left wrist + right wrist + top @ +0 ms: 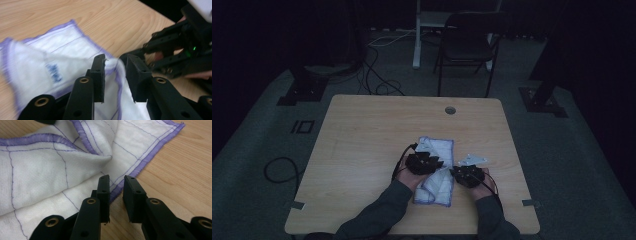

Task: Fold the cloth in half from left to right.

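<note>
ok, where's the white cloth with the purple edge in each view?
High view: cloth lies at centre-right of the table, between the two grippers.
Left gripper view: cloth covers the left and centre, running under the jaws.
Right gripper view: cloth covers the left and top, ahead of the jaws.
Shared landmark: its purple stitched border.

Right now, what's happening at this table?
A person is folding a white cloth with purple trim on the wooden table, one hand-held gripper per hand. The left hand-held gripper stands open over the cloth's edge, gripping nothing. The right hand-held gripper sits at the cloth's hemmed edge, jaws slightly apart.
</note>
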### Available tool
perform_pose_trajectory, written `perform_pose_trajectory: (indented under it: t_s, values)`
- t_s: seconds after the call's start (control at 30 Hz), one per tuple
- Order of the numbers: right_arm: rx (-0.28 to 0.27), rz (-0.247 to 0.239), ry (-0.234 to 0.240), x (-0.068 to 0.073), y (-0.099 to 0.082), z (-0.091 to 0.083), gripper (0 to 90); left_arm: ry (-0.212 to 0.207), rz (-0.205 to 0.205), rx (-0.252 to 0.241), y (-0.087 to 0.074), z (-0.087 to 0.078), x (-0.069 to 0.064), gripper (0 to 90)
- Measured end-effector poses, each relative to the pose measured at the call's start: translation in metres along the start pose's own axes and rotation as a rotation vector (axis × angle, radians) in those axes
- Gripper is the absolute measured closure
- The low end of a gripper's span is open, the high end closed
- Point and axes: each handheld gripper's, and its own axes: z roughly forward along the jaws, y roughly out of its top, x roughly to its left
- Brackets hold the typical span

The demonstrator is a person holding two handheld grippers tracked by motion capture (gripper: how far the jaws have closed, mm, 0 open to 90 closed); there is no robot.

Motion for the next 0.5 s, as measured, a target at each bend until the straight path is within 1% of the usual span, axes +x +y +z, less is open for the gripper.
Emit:
perform_pose_trajectory:
  t_s: [0.07, 0.1, 0.2, 0.33, 0.4, 0.5]
  values:
    - [0.001, 0.003, 0.001, 0.000, 0.000, 0.000, 76.1, 0.025, 0.000, 0.011, -0.008, -0.005, 0.002, 73.5]
    - [0.001, 0.001, 0.000, 0.000, 0.000, 0.000, 76.1, 0.038, 0.006, 0.025, -0.012, -0.007, 0.003, 74.9]
    - [0.001, 0.004, 0.000, 0.000, 0.000, 0.000, 75.8, 0.059, 0.007, 0.062, -0.027, -0.010, 0.006, 78.9]
    - [-0.001, 0.004, 0.000, 0.000, 0.000, 0.000, 75.7, 0.052, 0.001, 0.103, -0.042, -0.007, 0.004, 81.4]
    - [-0.001, 0.005, 0.000, 0.000, 0.000, 0.000, 75.6, 0.036, 0.004, 0.108, -0.046, -0.005, 0.000, 81.3]
    - [-0.001, 0.004, 0.000, 0.000, 0.000, 0.000, 75.5, 0.011, 0.029, 0.110, -0.046, -0.001, -0.011, 81.0]
